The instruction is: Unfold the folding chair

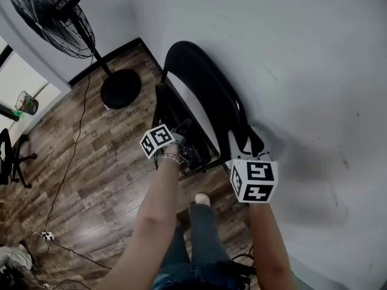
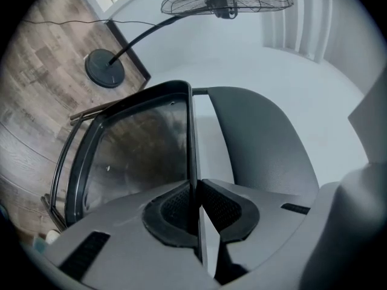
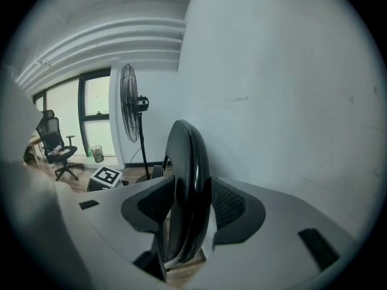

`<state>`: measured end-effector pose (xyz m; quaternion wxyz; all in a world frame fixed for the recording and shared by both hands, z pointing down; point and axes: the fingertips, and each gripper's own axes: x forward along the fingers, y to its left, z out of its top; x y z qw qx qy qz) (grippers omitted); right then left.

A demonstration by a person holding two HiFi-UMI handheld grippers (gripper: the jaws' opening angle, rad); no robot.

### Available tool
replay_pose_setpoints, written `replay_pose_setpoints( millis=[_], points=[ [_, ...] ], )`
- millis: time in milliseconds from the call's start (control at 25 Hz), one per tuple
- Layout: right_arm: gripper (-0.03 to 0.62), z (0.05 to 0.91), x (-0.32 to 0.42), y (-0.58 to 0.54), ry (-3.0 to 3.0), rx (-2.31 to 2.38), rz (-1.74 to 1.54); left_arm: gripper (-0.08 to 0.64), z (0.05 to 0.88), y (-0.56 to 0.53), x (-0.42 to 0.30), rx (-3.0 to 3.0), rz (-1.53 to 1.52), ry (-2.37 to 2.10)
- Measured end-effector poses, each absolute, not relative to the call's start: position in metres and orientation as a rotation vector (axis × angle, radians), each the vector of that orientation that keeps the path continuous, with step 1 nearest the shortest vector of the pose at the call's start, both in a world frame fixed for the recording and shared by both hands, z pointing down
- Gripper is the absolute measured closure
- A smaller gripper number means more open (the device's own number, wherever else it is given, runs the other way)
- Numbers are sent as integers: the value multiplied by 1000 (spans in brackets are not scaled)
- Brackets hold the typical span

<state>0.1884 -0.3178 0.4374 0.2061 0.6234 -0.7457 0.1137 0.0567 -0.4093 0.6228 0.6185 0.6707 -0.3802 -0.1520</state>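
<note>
- Ahead and to the left of our left gripper (image 2: 197,207) we see a pedestal fan (image 1: 51,17) with a round wire cage and a disc base, standing on the wood-plank floor (image 1: 78,174).
- Our left gripper's ribbed pads are clamped on the thin edge of the seat panel (image 2: 139,150), flat and glossy black, of the folding chair (image 1: 205,101).
- Our right gripper (image 3: 188,207) pinches the chair's rounded, shiny black backrest (image 3: 187,156), and the smooth white wall (image 1: 302,71) is just beyond it.

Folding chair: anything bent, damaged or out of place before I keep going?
Nothing stands out. The folding chair stands by the wall with no visible damage; the left gripper clamps its seat edge, the right gripper its backrest. A cord trails across the floor.
</note>
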Motion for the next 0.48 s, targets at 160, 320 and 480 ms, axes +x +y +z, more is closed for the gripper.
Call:
replay_pose_setpoints(
  millis=[160, 320, 480],
  points=[
    [405, 432, 172, -312, -2136, 1638, 426, 529, 619, -400, 39, 1565, -352, -865],
    [405, 425, 149, -299, -2234, 1468, 449, 529, 616, -391, 24, 1572, -374, -862],
    [402, 417, 123, -300, -2289, 1351, 387, 523, 614, -383, 7, 1580, -368, -862]
  ],
)
